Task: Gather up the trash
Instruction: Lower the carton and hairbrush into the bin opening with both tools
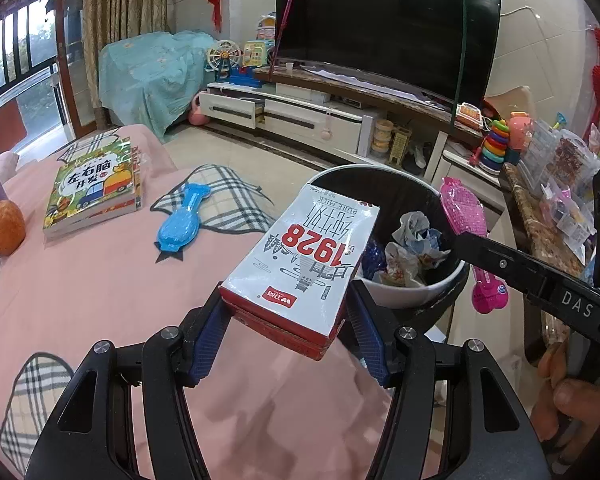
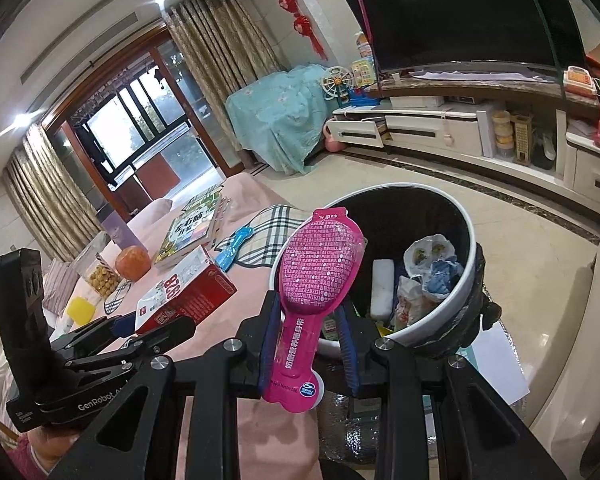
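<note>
My left gripper is shut on a white and red milk carton marked 1928, held over the pink table's edge next to the trash bin. The carton also shows in the right wrist view. My right gripper is shut on a pink spoon-shaped toy package, held at the near rim of the bin. The package also shows in the left wrist view. The bin holds crumpled wrappers. A blue spoon-shaped package lies on the table.
A stack of children's books and an orange lie on the pink tablecloth. A yellow item and a snack jar sit further left. A TV stand lies beyond the bin.
</note>
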`<state>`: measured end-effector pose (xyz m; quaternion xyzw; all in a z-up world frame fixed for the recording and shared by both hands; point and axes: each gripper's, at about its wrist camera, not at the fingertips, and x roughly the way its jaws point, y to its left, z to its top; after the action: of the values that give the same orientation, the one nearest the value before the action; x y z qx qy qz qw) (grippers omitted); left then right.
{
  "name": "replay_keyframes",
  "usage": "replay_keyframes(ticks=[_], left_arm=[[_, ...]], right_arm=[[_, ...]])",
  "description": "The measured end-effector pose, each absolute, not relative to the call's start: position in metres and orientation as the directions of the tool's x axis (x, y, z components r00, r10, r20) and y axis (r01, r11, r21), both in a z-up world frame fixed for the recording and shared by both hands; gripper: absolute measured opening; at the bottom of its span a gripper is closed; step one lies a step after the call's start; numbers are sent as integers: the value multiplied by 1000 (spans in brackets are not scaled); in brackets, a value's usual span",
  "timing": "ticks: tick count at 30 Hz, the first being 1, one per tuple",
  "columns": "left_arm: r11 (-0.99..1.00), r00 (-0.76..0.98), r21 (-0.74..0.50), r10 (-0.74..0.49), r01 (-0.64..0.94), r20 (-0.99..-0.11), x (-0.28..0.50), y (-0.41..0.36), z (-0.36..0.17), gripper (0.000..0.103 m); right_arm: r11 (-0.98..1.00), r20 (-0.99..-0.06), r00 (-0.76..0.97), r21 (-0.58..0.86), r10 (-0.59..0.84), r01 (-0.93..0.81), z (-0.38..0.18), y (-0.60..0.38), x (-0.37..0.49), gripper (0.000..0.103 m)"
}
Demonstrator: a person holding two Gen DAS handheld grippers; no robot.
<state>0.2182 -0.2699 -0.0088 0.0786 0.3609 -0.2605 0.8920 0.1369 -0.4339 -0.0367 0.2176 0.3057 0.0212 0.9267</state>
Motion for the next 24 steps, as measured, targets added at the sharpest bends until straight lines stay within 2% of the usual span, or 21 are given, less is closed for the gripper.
replay_keyframes(ticks=[24], left_arm=[[835, 598, -28, -416, 549, -685, 230, -307, -2, 59]], right_arm=[[911, -587, 797, 391, 140, 128, -34, -462, 150, 28]])
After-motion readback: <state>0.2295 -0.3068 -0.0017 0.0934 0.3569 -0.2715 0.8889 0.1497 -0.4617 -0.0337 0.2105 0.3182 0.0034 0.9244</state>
